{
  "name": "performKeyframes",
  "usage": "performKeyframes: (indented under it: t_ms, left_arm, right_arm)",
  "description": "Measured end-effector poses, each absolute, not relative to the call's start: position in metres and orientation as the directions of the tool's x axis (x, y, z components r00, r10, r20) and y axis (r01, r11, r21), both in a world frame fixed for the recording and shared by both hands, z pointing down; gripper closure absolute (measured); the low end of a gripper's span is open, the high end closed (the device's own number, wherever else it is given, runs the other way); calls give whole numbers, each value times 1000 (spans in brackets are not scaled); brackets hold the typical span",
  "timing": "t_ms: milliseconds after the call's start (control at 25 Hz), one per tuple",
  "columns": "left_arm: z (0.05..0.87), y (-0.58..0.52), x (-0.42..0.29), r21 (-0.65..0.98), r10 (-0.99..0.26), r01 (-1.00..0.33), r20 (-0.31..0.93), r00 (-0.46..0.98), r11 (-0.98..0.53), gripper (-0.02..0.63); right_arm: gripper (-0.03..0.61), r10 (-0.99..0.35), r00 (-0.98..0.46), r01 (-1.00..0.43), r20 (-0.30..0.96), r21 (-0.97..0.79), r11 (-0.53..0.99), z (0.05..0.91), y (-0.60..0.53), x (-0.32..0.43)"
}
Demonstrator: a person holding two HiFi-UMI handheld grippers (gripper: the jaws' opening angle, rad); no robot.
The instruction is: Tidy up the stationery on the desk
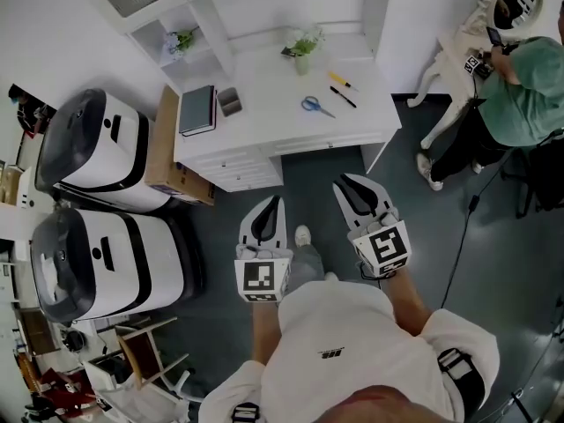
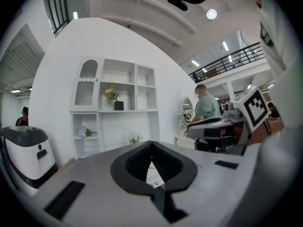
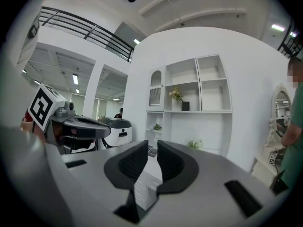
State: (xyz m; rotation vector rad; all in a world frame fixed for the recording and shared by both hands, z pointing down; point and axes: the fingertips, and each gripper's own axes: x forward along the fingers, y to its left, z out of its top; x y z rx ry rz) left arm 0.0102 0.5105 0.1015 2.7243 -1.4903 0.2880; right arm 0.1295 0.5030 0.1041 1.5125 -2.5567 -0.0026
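Note:
A white desk (image 1: 264, 82) stands ahead of me, well beyond both grippers. Blue-handled scissors (image 1: 311, 105), a yellow pen (image 1: 341, 81) and a black pen (image 1: 344, 97) lie on its right half. On its left end are a dark notebook (image 1: 197, 109) and a small grey holder (image 1: 229, 101). A potted plant (image 1: 302, 53) stands at the back. My left gripper (image 1: 278, 200) (image 2: 151, 143) hangs over the floor with its tips touching and nothing in it. My right gripper (image 1: 342, 181) (image 3: 152, 145) is beside it, its jaws a narrow gap apart and empty.
Two white-and-black machines (image 1: 92, 144) (image 1: 106, 258) stand at the left, with a cardboard box (image 1: 167, 148) against the desk. A white shelf unit (image 1: 176, 25) rises behind. A person in a green top (image 1: 520, 91) is at the right near a white vanity. A cable (image 1: 463, 245) crosses the dark floor.

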Motion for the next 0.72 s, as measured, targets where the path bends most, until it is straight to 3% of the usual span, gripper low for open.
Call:
performKeyframes:
  t_ms: [720]
  left_arm:
    - [112, 363, -22, -56, -786, -794, 199, 585, -605, 614]
  right_arm:
    - [538, -893, -414, -899, 175, 72, 431, 114, 365, 95]
